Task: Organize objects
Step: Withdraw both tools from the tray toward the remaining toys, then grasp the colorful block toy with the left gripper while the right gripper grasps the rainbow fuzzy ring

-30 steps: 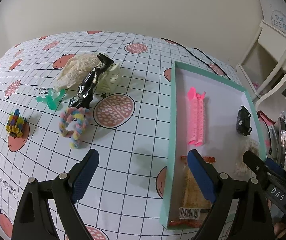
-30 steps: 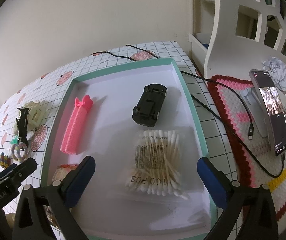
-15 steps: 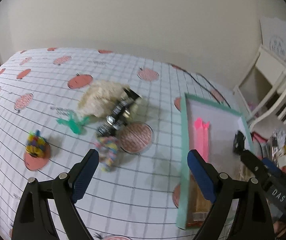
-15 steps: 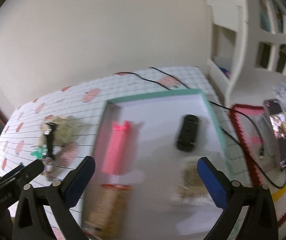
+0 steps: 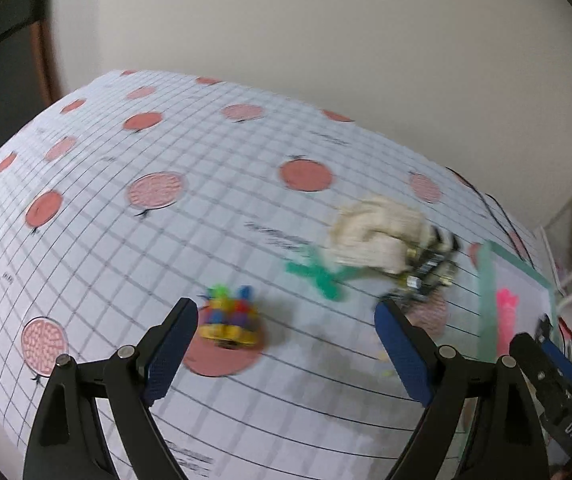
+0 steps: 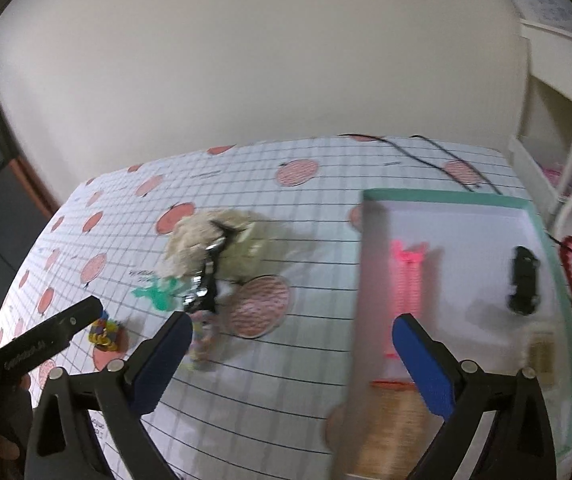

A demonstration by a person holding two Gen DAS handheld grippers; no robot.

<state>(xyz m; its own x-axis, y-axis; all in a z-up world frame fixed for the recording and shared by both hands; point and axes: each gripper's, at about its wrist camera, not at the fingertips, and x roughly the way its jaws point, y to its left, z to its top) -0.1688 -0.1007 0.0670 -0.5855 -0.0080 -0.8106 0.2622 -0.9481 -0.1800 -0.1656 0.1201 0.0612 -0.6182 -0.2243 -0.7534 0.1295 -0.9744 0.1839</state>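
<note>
Both views blurry. Left hand-held gripper [image 5: 286, 316] spread wide, empty, low in frame over the counter [image 5: 166, 240]; multicoloured clip [image 5: 228, 316] sits btwn its fingers on a red dot. Green clip [image 5: 317, 274] and cream lace bundle [image 5: 373, 236] lie right of centre. Right hand-held gripper [image 6: 291, 330] also wide apart, nothing held. Teal-rimmed tray [image 6: 441, 197] at right holds pink roller [image 6: 405, 280] and black toy car [image 6: 523, 280].
</note>
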